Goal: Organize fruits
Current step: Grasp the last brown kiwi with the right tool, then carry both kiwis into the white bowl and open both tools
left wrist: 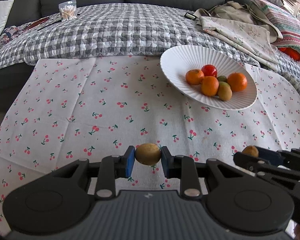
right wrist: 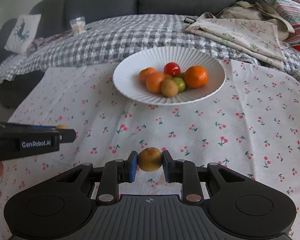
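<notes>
Left hand-held gripper (left wrist: 148,157): blue pads pinch a brown kiwi (left wrist: 148,154) by its two ends, fruit clear of the cloth. Right hand-held gripper (right wrist: 149,161): same hold on a second kiwi (right wrist: 149,159), pads pressed on either side, also lifted. Each pinch runs across the fruit's long axis ends, likely so the round body cannot roll out. The two grippers sit side by side, near each other, low over the cherry-print cloth (right wrist: 240,140) that covers the desk. Destination looks to be the white ribbed plate (right wrist: 210,60), beyond both grippers, toward the far edge of the cloth. It already carries three oranges, a red fruit (right wrist: 171,69), a green one and a kiwi, bunched in its centre. Open room: the near rim and the left inner slope of the plate are bare, so a drop there seems possible without knocking the pile. The cloth between grippers and plate is free of objects. Behind the plate the checked blanket (left wrist: 110,32) rises, and folded fabrics (left wrist: 240,30) lie to the right; overshooting would meet those. The right gripper has the straighter line in; the left must angle across.
</notes>
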Demonstrator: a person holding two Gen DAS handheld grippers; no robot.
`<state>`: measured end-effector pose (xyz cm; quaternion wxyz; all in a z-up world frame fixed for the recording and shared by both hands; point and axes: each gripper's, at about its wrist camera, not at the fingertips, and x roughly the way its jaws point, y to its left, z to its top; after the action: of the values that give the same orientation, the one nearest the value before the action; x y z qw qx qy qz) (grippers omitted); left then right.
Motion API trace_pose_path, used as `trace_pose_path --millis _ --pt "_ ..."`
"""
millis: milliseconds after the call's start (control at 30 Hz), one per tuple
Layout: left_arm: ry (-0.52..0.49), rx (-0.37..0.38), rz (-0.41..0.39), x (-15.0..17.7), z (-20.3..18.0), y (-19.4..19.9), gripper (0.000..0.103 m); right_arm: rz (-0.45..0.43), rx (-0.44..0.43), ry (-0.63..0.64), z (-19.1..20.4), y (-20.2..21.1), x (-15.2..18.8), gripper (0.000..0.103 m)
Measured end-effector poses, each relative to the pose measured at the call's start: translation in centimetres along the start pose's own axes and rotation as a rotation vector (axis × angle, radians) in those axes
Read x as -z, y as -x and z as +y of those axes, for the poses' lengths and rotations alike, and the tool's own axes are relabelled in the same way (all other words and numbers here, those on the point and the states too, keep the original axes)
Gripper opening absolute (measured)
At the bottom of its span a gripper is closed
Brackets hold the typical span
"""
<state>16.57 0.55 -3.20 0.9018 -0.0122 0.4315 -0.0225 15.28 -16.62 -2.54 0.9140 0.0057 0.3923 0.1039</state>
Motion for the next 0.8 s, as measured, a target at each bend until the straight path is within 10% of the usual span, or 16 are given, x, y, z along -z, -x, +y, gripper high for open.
trace_pose_path --millis 800 --pt "-0.048 0.050 -0.089 -2.5 -1.5 0.6 0.026 -0.118 0.015 -0.074 -2.2 3.1 -2.4 0.025"
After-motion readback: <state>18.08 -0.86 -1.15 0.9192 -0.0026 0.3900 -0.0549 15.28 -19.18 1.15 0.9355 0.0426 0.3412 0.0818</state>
